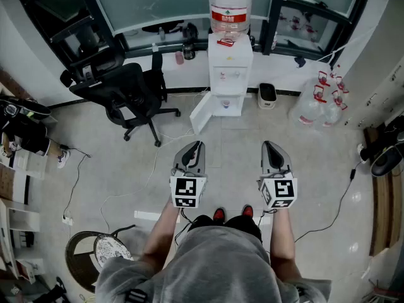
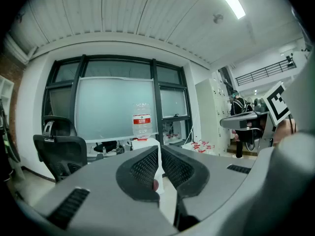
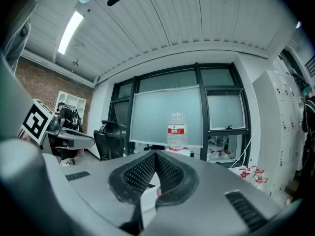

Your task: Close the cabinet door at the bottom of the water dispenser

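The white water dispenser (image 1: 230,74) stands against the far window wall with a clear bottle (image 1: 230,8) on top. Its bottom cabinet door (image 1: 202,113) hangs open, swung out to the left. Both grippers are held level in front of the person, well short of the dispenser. My left gripper (image 1: 197,145) is shut with nothing in it, and so is my right gripper (image 1: 267,145). In the left gripper view the jaws (image 2: 160,149) meet below the bottle (image 2: 141,122). The right gripper view shows the jaws (image 3: 156,155) touching at the tips, with the bottle (image 3: 176,131) just beyond them.
A black office chair (image 1: 129,96) stands left of the dispenser, close to the open door. A small bin (image 1: 267,95) and spare water bottles (image 1: 319,103) sit to its right. Cables trail over the floor. A round stool (image 1: 95,254) is at the near left.
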Demonstrator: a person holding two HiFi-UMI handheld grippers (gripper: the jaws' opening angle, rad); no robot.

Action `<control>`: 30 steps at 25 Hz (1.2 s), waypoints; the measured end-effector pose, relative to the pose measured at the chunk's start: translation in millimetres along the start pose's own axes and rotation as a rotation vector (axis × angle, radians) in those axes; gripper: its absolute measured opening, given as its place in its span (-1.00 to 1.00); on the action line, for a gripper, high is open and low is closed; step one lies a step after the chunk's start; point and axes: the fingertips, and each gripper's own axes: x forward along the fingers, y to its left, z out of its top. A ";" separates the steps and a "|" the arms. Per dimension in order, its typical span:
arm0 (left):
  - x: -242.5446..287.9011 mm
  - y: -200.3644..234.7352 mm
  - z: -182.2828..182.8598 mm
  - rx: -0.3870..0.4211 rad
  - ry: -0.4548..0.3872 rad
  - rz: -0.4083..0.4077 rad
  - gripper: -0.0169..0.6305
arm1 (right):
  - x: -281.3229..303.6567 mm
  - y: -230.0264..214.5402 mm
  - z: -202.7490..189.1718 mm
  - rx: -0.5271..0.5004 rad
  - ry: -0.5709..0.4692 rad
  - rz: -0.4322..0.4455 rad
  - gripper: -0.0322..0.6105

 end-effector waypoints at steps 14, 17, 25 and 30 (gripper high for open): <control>27.1 16.1 -0.8 -0.005 0.008 0.011 -0.82 | 32.0 -3.9 -3.2 0.004 -0.001 0.025 -0.85; 41.6 20.0 -1.0 -0.006 0.014 0.020 -0.82 | 46.8 -12.0 -4.5 0.010 -0.002 0.033 -0.85; 110.6 33.3 2.6 0.008 0.027 0.042 -0.82 | 115.0 -50.8 -14.6 0.030 -0.002 0.053 -0.85; 172.3 49.8 10.8 0.004 0.033 0.076 -0.82 | 177.7 -82.2 -13.7 0.044 -0.007 0.090 -0.85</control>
